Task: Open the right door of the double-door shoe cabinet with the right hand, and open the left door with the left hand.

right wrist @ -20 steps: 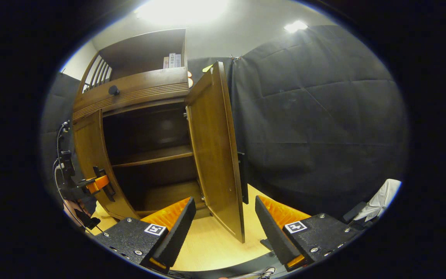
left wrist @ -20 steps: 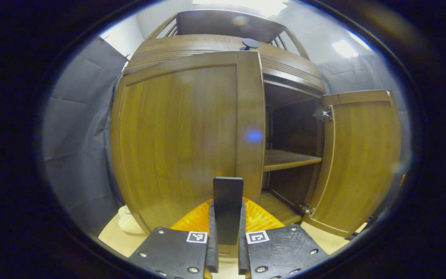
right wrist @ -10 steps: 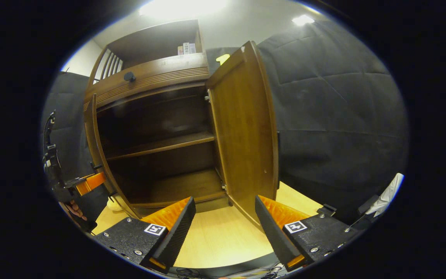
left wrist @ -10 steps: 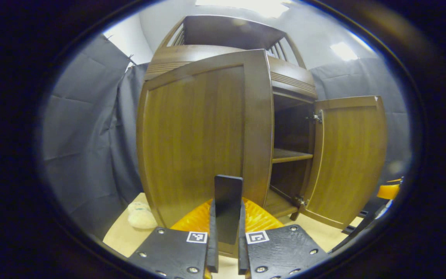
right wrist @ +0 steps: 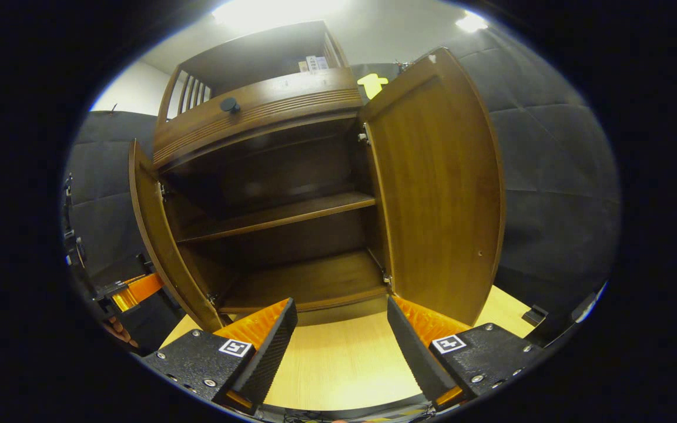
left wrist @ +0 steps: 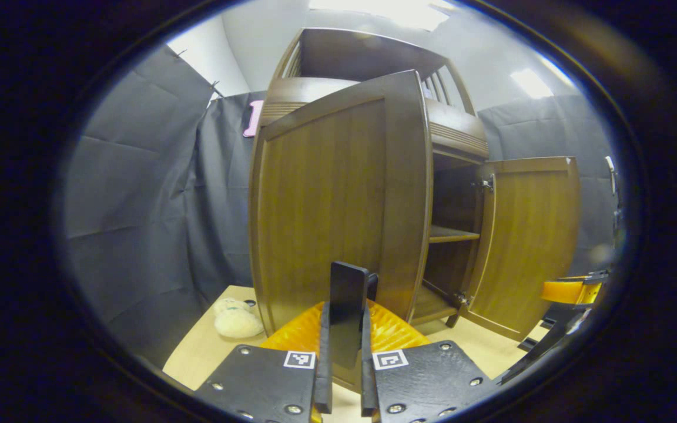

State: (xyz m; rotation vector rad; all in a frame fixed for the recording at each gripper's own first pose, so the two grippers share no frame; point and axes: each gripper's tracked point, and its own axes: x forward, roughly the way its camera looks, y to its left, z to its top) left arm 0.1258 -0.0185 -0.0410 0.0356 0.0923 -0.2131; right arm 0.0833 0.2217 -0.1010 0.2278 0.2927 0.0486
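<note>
In the left gripper view the left door hides most of the cabinet's inside. In the right gripper view the left gripper is cut off at the edge, its fingertips hidden behind that door.

A: The shoe cabinet is showing warm brown wood grain, its inside looking darker.

B: The left gripper is showing black plates, orange ribbing and black-and-white square markers; the floor is looking pale tan.
</note>
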